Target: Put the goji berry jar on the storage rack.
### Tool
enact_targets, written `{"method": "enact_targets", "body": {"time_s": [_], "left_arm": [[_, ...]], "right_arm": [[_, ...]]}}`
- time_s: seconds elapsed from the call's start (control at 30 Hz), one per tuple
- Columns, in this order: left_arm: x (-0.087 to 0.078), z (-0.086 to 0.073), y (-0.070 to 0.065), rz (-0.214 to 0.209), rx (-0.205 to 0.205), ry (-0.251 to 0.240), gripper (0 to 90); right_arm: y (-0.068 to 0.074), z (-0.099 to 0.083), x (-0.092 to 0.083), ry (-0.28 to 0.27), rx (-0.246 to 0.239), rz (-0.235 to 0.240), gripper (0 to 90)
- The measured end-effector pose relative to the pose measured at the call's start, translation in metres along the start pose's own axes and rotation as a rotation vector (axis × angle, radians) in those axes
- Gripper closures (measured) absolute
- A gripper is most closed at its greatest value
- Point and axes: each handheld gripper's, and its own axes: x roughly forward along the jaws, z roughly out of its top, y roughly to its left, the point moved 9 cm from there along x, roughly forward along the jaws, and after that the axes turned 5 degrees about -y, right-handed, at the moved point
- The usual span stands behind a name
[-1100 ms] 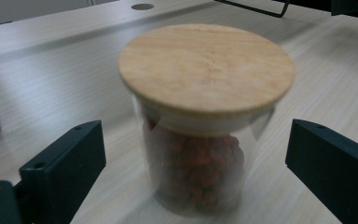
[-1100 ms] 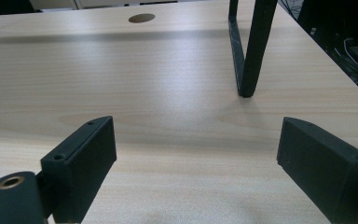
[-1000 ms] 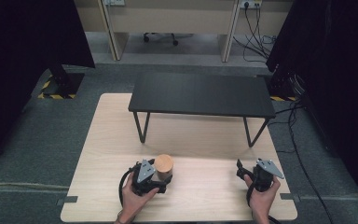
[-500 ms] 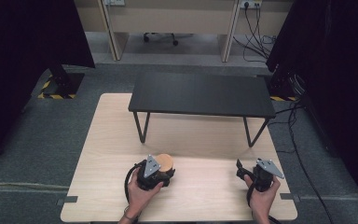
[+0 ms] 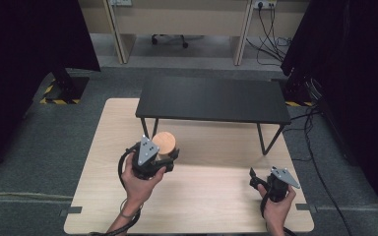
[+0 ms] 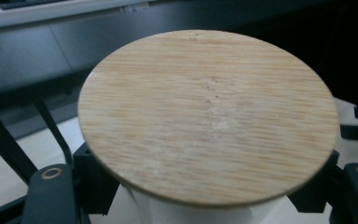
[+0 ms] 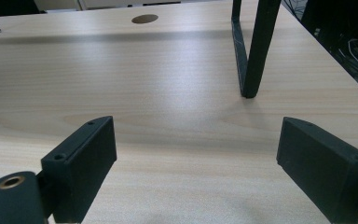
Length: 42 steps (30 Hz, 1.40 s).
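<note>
1. Wooden table (image 5: 202,206): under both grippers.
2. Black stand (image 5: 211,100): just beyond them.
3. Left gripper (image 5: 163,158): jaws clamped on white jar with bamboo lid (image 6: 207,116), held up off the table.
4. Right gripper (image 7: 193,172): jaws wide, nothing between, low over the tabletop.

In the left gripper view the round bamboo lid (image 6: 208,116) hides most of the white container (image 6: 200,212) beneath it, and the picture's bottom edge cuts that container off. The left gripper (image 6: 205,186) shows there as blurred black parts beside the container. In the high view the lid (image 5: 163,143) hides the container's body, and the person's forearms are cut off at the worktop's (image 5: 216,196) near edge.
</note>
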Motion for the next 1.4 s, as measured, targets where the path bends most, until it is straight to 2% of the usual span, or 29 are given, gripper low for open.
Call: {"method": "enact_targets", "body": {"time_s": [0.17, 0.23, 0.27, 0.37, 0.5, 0.67, 0.93, 1.3, 1.4], "left_arm": [[0.006, 0.03, 0.006, 0.021, 0.033, -0.003, 25.4], [0.007, 0.033, 0.007, 0.023, 0.042, 0.0, 25.4], [0.013, 0.043, 0.008, 0.023, 0.056, 0.001, 25.4], [0.019, 0.054, 0.01, 0.03, 0.067, -0.003, 25.4], [0.031, 0.067, 0.015, 0.04, 0.051, -0.014, 25.4], [0.051, 0.084, 0.026, 0.06, 0.029, -0.003, 25.4], [0.073, 0.099, 0.035, 0.078, 0.01, -0.003, 25.5], [0.074, 0.113, 0.034, 0.088, 0.032, -0.003, 25.5], [0.077, 0.116, 0.036, 0.092, 0.024, -0.003, 25.4]], "right_arm": [[0.001, 0.0, 0.0, 0.002, -0.007, -0.003, 11.9], [0.001, 0.0, 0.0, 0.002, -0.011, -0.003, 11.9], [0.001, 0.0, 0.0, 0.0, -0.01, -0.003, 11.9], [0.001, 0.0, 0.0, -0.001, -0.007, -0.001, 11.9], [0.001, 0.0, 0.0, 0.001, -0.01, -0.003, 11.9], [0.001, 0.0, 0.0, -0.004, -0.011, -0.001, 11.9], [0.0, -0.001, 0.0, -0.006, -0.006, 0.004, 11.9], [0.001, -0.001, -0.001, -0.008, -0.014, 0.004, 11.9], [0.001, -0.001, -0.001, -0.009, -0.014, 0.003, 11.9]]}}
